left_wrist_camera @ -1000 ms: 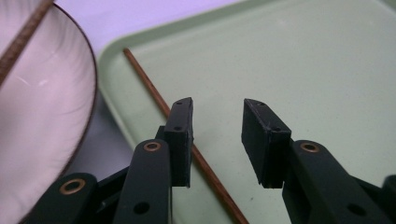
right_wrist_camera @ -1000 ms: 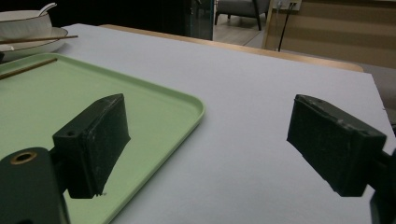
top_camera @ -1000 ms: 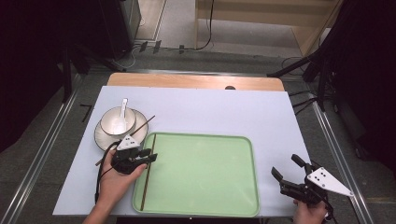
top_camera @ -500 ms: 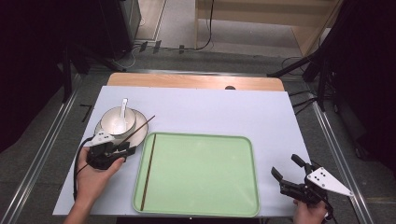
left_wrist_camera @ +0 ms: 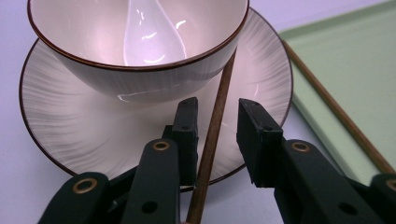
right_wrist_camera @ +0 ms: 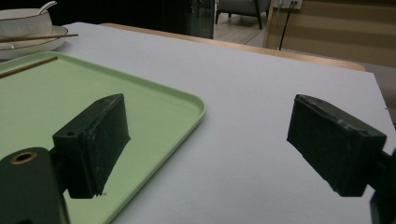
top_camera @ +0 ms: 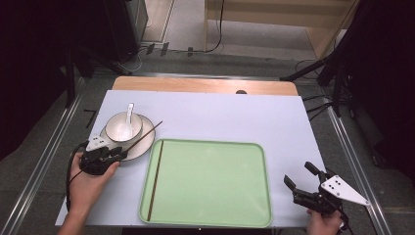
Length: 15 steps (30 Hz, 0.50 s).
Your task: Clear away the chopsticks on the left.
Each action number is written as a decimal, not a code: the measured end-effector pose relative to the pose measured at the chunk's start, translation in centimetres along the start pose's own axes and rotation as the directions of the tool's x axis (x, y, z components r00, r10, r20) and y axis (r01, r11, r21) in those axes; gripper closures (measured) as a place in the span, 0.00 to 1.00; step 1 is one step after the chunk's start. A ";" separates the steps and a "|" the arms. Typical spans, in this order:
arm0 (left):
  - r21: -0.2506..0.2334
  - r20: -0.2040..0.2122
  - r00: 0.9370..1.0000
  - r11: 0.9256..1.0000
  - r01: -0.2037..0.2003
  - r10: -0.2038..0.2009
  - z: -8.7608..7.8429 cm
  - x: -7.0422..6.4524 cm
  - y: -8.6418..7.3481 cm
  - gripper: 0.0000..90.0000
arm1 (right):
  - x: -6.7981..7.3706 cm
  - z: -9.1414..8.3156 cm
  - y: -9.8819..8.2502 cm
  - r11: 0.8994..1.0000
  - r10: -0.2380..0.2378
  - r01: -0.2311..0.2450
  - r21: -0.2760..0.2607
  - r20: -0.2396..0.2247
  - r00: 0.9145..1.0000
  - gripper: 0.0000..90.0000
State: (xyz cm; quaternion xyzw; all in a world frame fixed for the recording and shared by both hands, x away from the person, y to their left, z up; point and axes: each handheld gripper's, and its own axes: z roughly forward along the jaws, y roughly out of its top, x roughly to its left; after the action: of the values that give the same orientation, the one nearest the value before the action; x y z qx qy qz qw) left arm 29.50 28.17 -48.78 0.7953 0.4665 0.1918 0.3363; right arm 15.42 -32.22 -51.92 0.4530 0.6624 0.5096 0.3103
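We are noting the left gripper [left_wrist_camera: 212, 135], jaws spread around the chopstick [left_wrist_camera: 215, 126] leaning at the bowl's [left_wrist_camera: 140, 70] five o'clock, risking nudging it off the saucer [left_wrist_camera: 65, 121].

Glossy white ceramic bowl [left_wrist_camera: 140, 42] with brown rim, holding a shiny white spoon [left_wrist_camera: 149, 39], on a finely ribbed satin plate [left_wrist_camera: 84, 121]; smooth brown wooden chopstick [left_wrist_camera: 212, 140]; matt green plastic tray [top_camera: 210, 181]; matt pale tabletop [top_camera: 235, 115]; matt black plastic left claw [left_wrist_camera: 215, 140].
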 end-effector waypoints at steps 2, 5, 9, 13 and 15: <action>0.012 -0.014 1.000 1.000 -0.016 0.016 0.4 0.1 -0.1 0.78 | 0.0 0.0 0.0 1.000 0.000 0.000 0.001 0.000 1.000 0.14; 0.036 -0.015 1.000 0.999 -0.021 0.021 1.0 0.2 -0.1 0.79 | 0.0 0.0 0.0 1.000 -0.001 0.001 0.001 0.000 1.000 0.14; 0.065 -0.019 0.999 0.997 -0.032 0.033 1.5 0.2 0.0 0.82 | 0.0 0.0 0.0 1.000 0.000 0.000 0.002 0.000 1.000 0.14; 0.082 0.021 0.998 0.995 -0.052 0.051 1.6 0.1 0.1 0.89 | 0.0 0.0 0.0 1.000 0.000 0.000 0.004 -0.001 1.000 0.14; 0.087 0.037 0.998 0.994 -0.061 0.058 1.6 0.0 0.2 0.91 | 0.0 0.0 0.0 1.000 0.001 -0.001 0.005 0.000 1.000 0.14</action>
State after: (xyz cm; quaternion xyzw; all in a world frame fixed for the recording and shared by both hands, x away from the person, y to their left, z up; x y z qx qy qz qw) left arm 30.61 27.49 -49.81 0.8260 0.4448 0.1674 0.3030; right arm 15.44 -32.21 -51.98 0.4539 0.6638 0.5080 0.3087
